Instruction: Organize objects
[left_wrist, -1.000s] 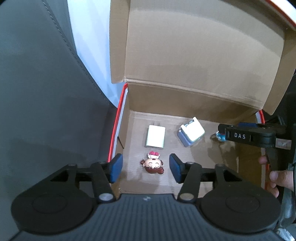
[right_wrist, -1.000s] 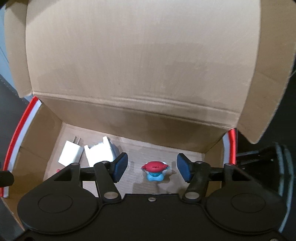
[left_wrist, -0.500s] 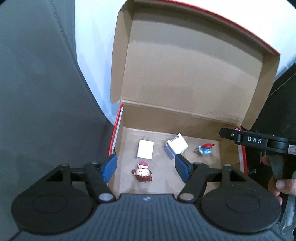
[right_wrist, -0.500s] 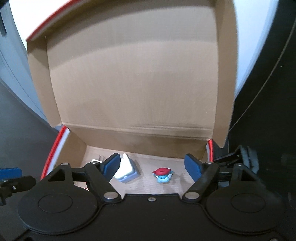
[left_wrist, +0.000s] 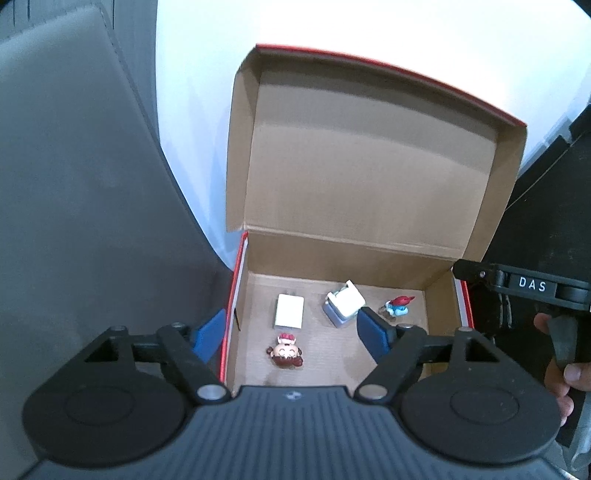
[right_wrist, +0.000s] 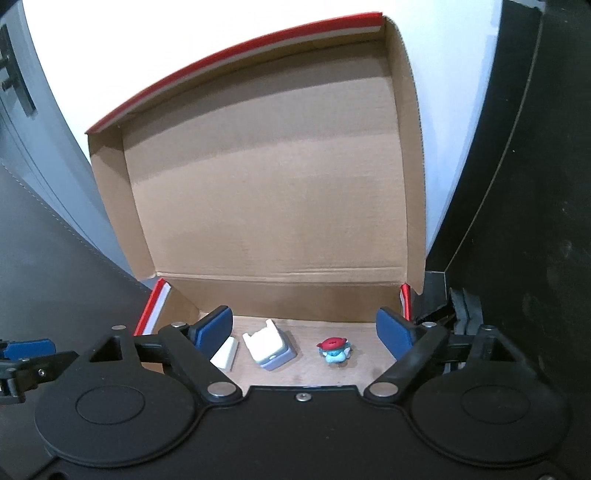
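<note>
Left wrist view: left gripper (left_wrist: 290, 332) and right gripper (right_wrist: 304, 330), jaws opening and empty, have risen from the cardboard box (left_wrist: 436, 284); doll figure (left_wrist: 285, 355), smurf figure (right_wrist: 334, 350) and two chargers now lie released at lower centre.

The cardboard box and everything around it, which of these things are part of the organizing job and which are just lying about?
Part of the job:
cardboard box, lid up
flat white charger
white and grey plug adapter
brown-haired figurine
red-capped blue figurine
left gripper and right gripper, both opening with nothing between the pads

Just lying about:
grey chair
black strap beside the box
</note>
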